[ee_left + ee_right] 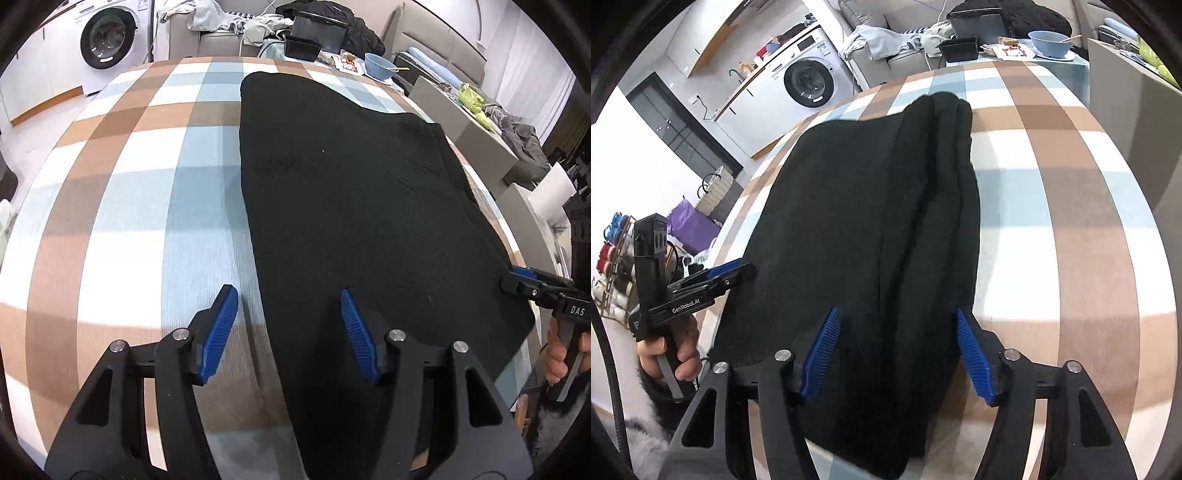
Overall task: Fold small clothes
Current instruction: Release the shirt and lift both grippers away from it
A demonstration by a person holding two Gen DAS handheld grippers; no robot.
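A black knit garment (351, 192) lies flat on the checked tablecloth (140, 192); in the right wrist view (864, 229) its right side shows stacked folded layers. My left gripper (288, 306) is open, its fingers astride the garment's near left edge, just above the cloth. My right gripper (895, 332) is open over the garment's near right part, its fingers apart above the folded layers. The right gripper also shows in the left wrist view (517, 282) at the garment's right edge, and the left gripper shows in the right wrist view (738, 271) at the left edge.
A blue bowl (380, 66), black trays (303, 48) and papers stand at the table's far end. A sofa with piled clothes (221, 18) and a washing machine (107, 40) lie beyond. A grey counter (476, 136) stands to the right; baskets and a purple bag (690, 225) stand on the left.
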